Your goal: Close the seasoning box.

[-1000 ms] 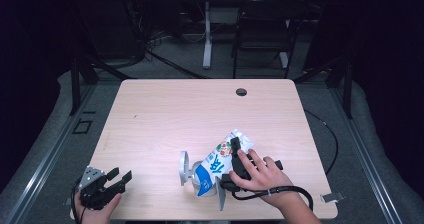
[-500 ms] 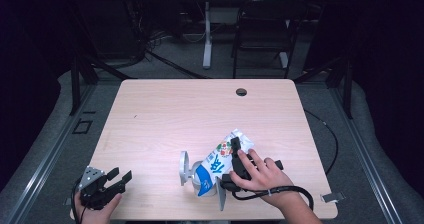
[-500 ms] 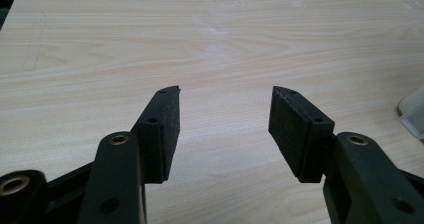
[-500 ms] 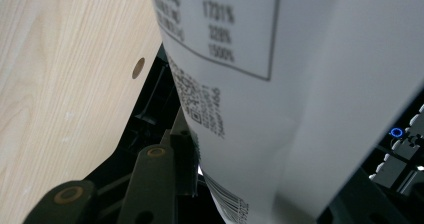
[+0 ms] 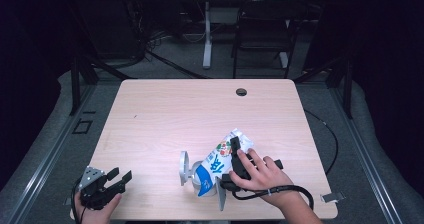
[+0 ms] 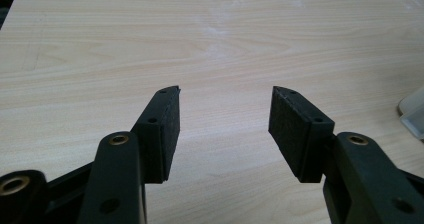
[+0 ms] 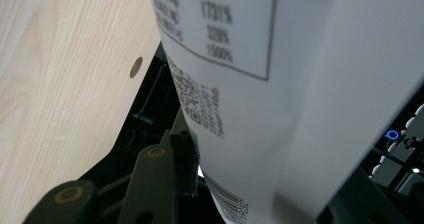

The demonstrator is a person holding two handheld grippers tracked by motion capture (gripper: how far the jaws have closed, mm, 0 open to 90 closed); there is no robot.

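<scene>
One carton [image 5: 218,163], two tongs, one table [image 5: 165,114].

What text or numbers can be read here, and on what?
"1731%", "228%", "1500%": in the table printed on the carton, right gripper view.
QR code and barcode on that side: too blurred to read.
Large white character on the carton's blue front, high view: too small to read.
Nothing else is legible.

A light wooden table [image 5: 165,114] was set on grey flooring [image 5: 380,149]; a round cable hole [image 5: 241,92] was seen at its one o'clock, a dark chair [image 5: 260,34] at twelve beyond it.
</scene>
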